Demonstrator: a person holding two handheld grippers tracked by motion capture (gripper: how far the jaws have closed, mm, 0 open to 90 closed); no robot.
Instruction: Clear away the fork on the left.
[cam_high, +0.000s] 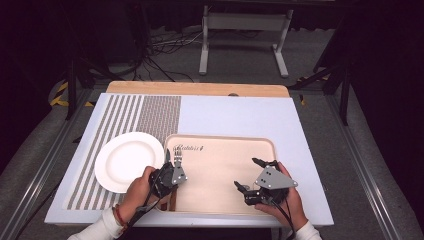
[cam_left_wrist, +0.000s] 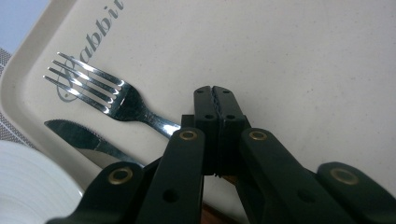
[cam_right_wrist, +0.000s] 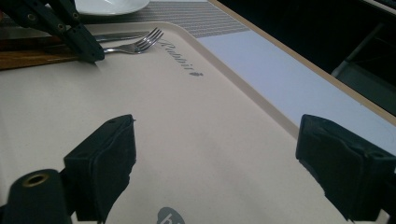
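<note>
Left tool (cam_left_wrist: 217, 100), jaws pressed together and gripping nothing, is hovering beside the fork (cam_left_wrist: 109, 95) on the beige tray (cam_high: 220, 200), apparently poised for pickup; right tool (cam_high: 248, 175) is waiting with jaws wide.

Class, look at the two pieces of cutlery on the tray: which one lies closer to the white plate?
The knife. It lies along the tray's edge beside the plate, while the fork lies farther in.

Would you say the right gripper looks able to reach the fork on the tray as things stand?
Probably yes, though crowded. The right gripper hangs open over bare tray, with nothing between it and the fork. But the left gripper, shut, sits right at the fork's handle, so only the tines end looks free.
</note>
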